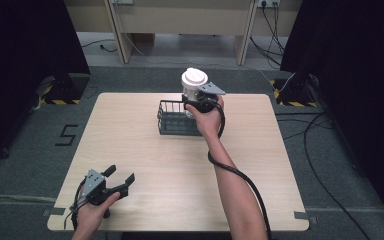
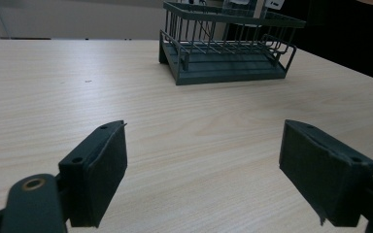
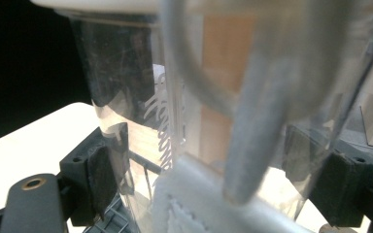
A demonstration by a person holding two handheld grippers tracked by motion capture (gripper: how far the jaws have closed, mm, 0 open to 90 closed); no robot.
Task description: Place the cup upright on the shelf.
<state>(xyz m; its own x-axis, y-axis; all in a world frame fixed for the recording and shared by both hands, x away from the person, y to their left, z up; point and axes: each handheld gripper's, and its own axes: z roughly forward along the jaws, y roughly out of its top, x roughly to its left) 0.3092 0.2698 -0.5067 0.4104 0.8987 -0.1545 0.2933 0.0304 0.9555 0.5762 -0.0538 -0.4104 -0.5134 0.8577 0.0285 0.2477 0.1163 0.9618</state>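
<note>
We hold our right gripper [image 1: 196, 101] at the far middle of the light wooden table [image 1: 145, 150], about twelve o'clock from the table's centre, and its jaws are closed on a clear plastic jar with a white round lid [image 1: 194, 82]. In the right gripper view the jar's transparent wall [image 3: 126, 87] sits between the two black pads [image 3: 104, 170], pressed on both sides — the jar stands upright in that grip, its white lid [image 3: 102, 4] at the top edge. The jar is at the far right corner of a dark grey wire basket with a solid base [image 1: 172, 119], over or just behind its rim; we cannot tell whether the jar's bottom rests inside. Our left gripper [image 1: 118, 179] waits near the table's seven o'clock corner, well apart from the basket, jaws spread wide and holding nothing — its own view shows bare tabletop [image 2: 199, 131] between the pads [image 2: 109, 170] and the basket [image 2: 223, 63] farther off.
</note>
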